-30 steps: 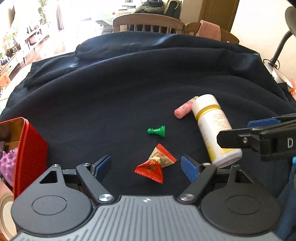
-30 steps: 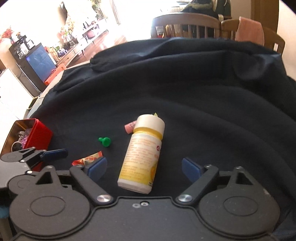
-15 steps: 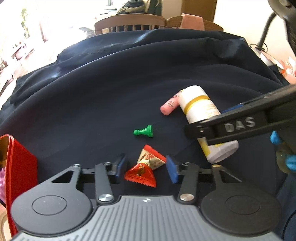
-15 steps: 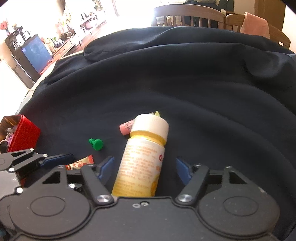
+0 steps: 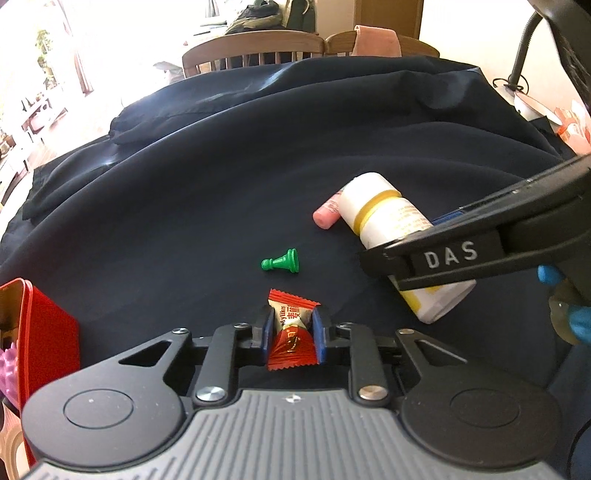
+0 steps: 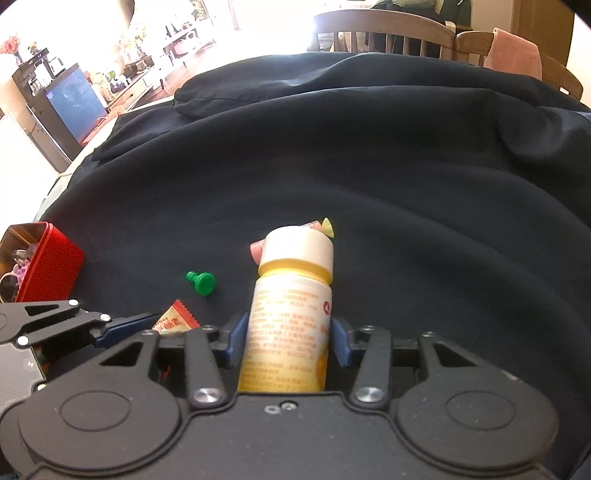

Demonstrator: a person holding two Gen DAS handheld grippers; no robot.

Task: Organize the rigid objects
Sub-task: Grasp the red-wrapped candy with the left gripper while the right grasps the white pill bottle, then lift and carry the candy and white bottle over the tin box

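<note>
Candy: we see the red-and-gold wrapped candy low on the dark cloth, pinched at its middle.
Left hand-held gripper: its blue pads have just been closing and now press the candy from both sides.
Bottle: the white and yellow bottle lies on its side on the cloth, white cap pointing away from us.
Right hand-held gripper: its jaws have just been closing, and both blue pads now sit against the bottle's label.
Green pawn: the green pawn lies tipped over between candy and bottle, touching neither.
Pink tube: a pink tube rests just behind the bottle's cap.
Red tin: the open red tin stands at the left edge of the cloth; we make out a spiky purple thing inside, the rest we cannot tell.
Bench: the dark cloth covers the bench; wooden chairs stand beyond.
</note>
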